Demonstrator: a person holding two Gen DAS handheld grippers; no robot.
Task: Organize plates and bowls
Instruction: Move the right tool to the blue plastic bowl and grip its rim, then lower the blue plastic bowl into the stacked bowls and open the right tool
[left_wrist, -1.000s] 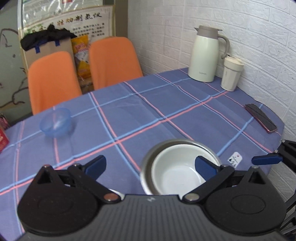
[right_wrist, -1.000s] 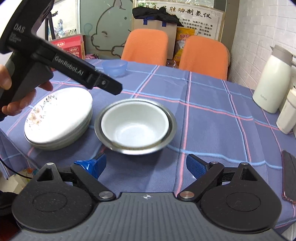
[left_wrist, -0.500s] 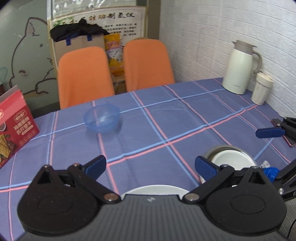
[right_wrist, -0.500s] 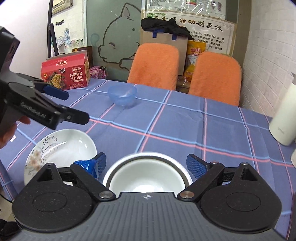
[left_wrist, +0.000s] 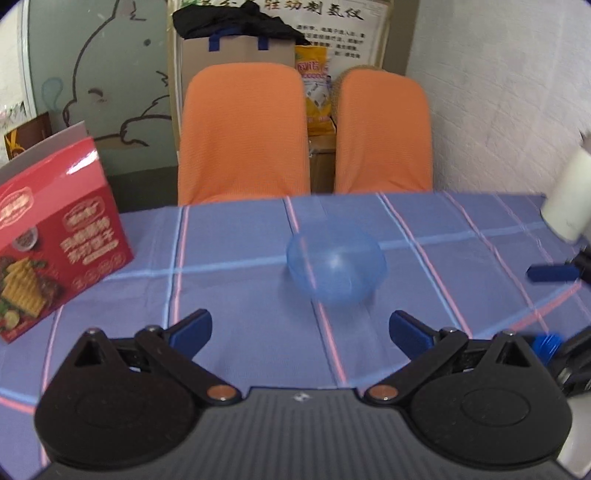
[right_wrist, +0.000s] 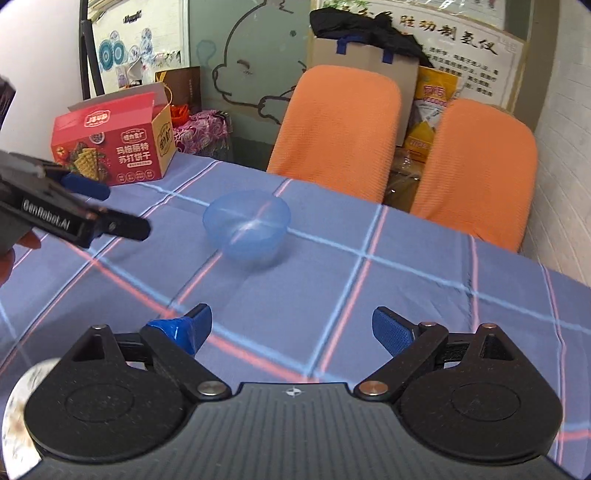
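Looking along your left gripper (left_wrist: 300, 328), you have it spread wide and empty above the counter (left_wrist: 236, 295), with the blue bowl (left_wrist: 336, 264) just ahead between the tips and the red box (left_wrist: 55, 243) off left. From your right gripper (right_wrist: 291, 326), likewise released and empty, the bowl (right_wrist: 246, 227) sits farther ahead, left of centre, near the left gripper (right_wrist: 110, 221).

Left tongs (right_wrist: 107, 206): side reads "GenRobot.AI". Red cracker box (right_wrist: 114, 147): Chinese characters, apparently "苏打饼干".
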